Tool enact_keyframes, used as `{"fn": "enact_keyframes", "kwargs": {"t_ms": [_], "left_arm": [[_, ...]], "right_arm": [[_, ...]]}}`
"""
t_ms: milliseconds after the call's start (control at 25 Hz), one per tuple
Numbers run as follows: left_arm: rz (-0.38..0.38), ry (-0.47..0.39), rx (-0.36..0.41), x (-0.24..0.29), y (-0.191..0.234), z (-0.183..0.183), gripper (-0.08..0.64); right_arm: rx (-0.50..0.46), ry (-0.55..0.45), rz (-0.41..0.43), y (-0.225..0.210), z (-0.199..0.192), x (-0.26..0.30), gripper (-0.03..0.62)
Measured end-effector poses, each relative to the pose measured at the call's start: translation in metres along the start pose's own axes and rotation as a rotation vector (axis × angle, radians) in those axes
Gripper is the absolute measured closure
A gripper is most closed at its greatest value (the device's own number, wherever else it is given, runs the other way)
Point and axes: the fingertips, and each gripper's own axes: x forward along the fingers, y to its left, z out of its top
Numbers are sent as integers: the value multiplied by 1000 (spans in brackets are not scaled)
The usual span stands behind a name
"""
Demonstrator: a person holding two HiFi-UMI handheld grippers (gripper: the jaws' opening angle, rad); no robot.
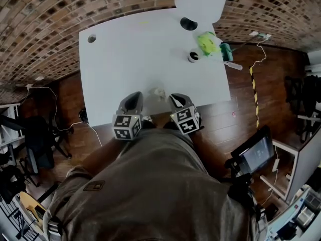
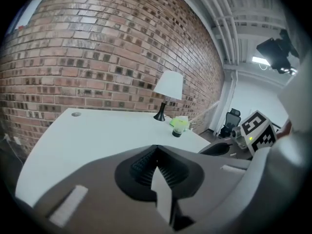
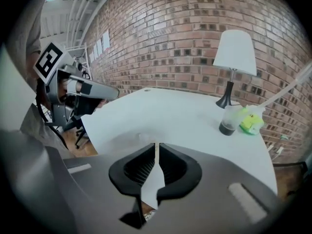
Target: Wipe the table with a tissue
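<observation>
A small crumpled white tissue (image 1: 159, 93) sits at the white table's (image 1: 135, 49) front edge, between my two grippers. My right gripper (image 1: 174, 97) touches its right side. In the right gripper view the jaws (image 3: 156, 147) are closed to a thin slit with a cream strip of tissue pinched in it, and the rest of the tissue (image 3: 140, 136) bulges just beyond the tips. My left gripper (image 1: 134, 95) is a little to the tissue's left. Its jaws (image 2: 156, 150) meet at the tips with nothing between them.
A white lamp (image 1: 200, 1) stands at the table's far right, with a small dark-bottomed cup (image 1: 193, 57) and a bright green object (image 1: 206, 43) beside it. A round hole (image 1: 92, 38) marks the far left corner. Wood floor, cables and chairs surround the table.
</observation>
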Motion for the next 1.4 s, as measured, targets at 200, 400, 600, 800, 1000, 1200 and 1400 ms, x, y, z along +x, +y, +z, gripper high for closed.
{"fn": "enact_keyframes", "kwargs": {"t_ms": [200, 400, 600, 800, 1000, 1200, 1400], "left_arm": [[43, -17, -7, -1, -31, -3, 558], [93, -46, -27, -7, -53, -7, 558], [132, -85, -56, -13, -73, -10, 558], [142, -149, -56, -21, -85, -1, 558], [131, -167, -23, -32, -84, 8, 558], [108, -179, -15, -41, -76, 21, 558], [85, -188, -8, -45, -74, 25, 558]], "right_arm": [[19, -100, 25, -18, 17, -36, 578], [38, -191, 64, -24, 29, -67, 578], [65, -264, 104, -26, 38, -92, 580], [102, -331, 125, -25, 51, -112, 580], [112, -354, 109, -19, 57, -120, 580], [127, -375, 88, -9, 68, -125, 580], [132, -382, 65, -3, 70, -124, 580]]}}
